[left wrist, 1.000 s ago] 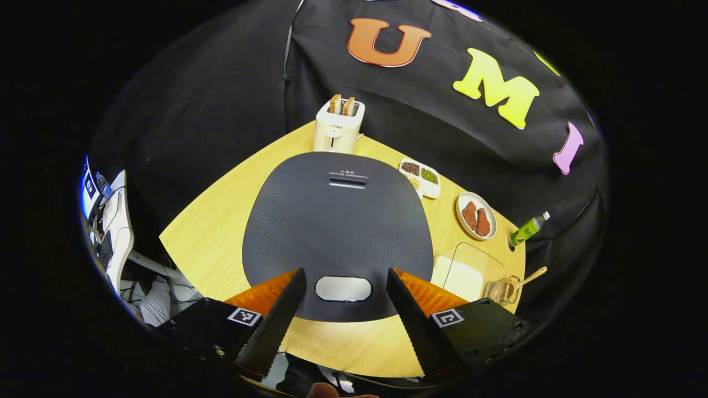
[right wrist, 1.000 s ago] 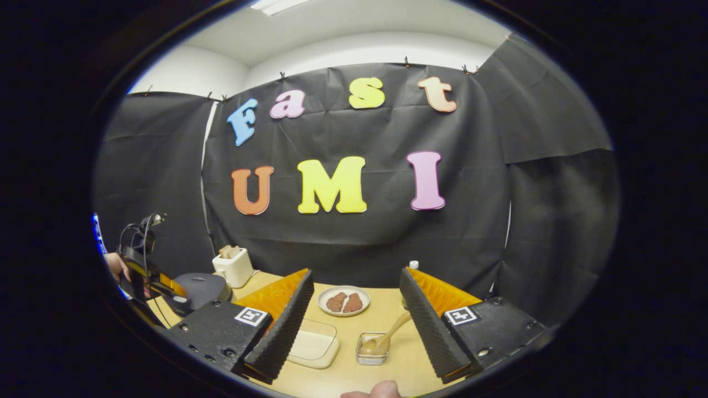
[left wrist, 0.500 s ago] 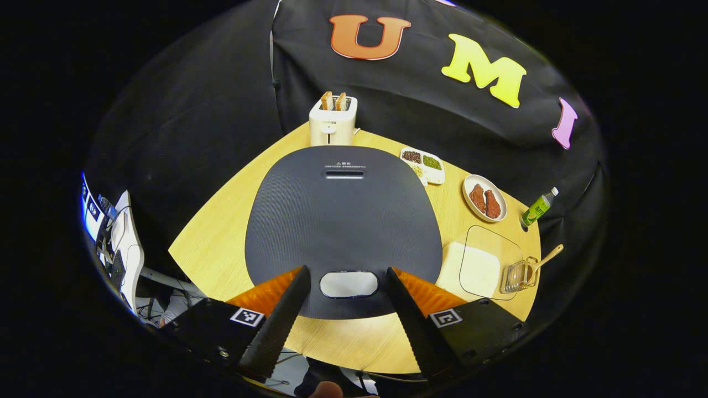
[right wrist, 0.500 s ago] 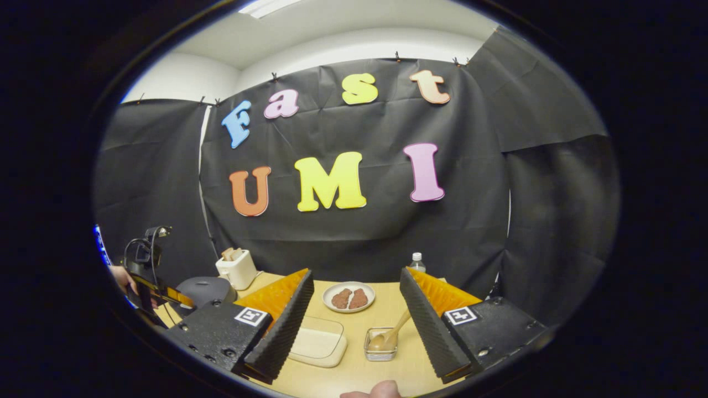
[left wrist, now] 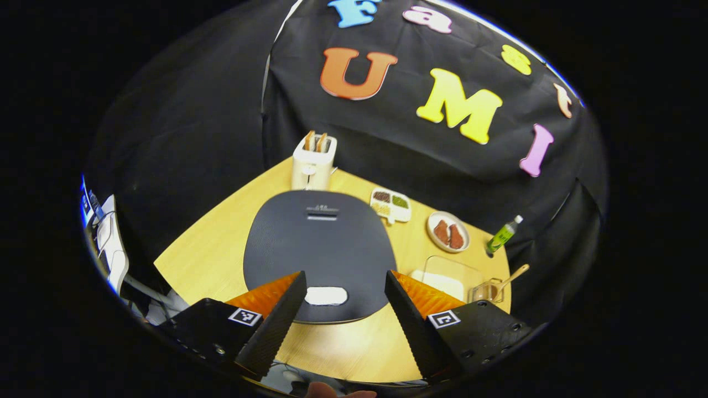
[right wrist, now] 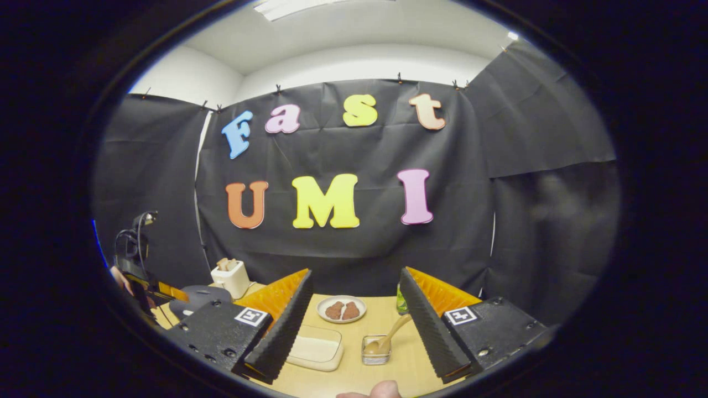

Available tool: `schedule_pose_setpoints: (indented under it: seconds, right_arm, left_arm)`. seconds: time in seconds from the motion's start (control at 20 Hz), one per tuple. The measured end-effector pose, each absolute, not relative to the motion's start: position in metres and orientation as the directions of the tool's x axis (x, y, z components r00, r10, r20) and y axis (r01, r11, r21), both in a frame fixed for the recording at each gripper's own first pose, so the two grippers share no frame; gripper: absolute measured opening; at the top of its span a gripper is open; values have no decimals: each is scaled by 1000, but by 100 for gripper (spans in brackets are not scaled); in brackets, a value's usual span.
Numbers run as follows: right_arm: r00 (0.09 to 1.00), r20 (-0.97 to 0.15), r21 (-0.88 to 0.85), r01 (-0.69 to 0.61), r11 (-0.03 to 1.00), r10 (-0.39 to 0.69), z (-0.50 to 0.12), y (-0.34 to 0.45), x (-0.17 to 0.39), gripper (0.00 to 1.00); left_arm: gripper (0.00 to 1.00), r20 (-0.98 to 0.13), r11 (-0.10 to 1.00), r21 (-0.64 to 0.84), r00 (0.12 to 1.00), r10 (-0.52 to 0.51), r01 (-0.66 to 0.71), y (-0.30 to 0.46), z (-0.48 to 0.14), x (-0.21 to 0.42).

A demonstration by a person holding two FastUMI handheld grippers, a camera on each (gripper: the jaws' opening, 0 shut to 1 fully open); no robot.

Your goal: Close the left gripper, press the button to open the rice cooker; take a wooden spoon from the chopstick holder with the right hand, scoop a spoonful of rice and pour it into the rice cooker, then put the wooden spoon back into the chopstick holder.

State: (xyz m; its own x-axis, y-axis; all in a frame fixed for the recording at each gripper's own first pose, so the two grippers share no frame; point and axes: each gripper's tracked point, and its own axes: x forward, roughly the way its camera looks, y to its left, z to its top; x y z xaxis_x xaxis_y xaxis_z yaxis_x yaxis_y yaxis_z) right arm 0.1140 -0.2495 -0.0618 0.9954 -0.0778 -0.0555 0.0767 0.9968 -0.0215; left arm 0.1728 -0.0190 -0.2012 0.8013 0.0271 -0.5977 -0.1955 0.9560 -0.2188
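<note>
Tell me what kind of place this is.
Likely a mock kitchen set in a recording booth: a rice cooker, a toaster and a plate of meat sit on a wooden table backed by black cloth.

A toaster [left wrist: 313,160], meat plate [left wrist: 448,232] and bottle [left wrist: 503,236] stand apart.

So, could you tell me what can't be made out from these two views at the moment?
- Rice cooker, right gripper view: mostly hidden behind the right gripper's body.
- Green bottle, right gripper view: lower part behind a finger.
- Tray of grains, left gripper view: contents too small to identify.
- Cooker interior: lid shut.
</note>
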Motion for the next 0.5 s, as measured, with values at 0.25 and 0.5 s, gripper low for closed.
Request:
schedule_pose_setpoints:
  seconds: [0.25,0.5]
  right_arm:
    - [994,-9,-11,107,994,-107,-28,-201,63,99]
    - [995,21,11,101,995,-101,-7,-150,5,99]
  left_arm:
    - [95,-382,983,-181,923,-48,-24,-31,-106,115]
    - [95,-194,982,-155,972,-134,105,-42,-38,34]
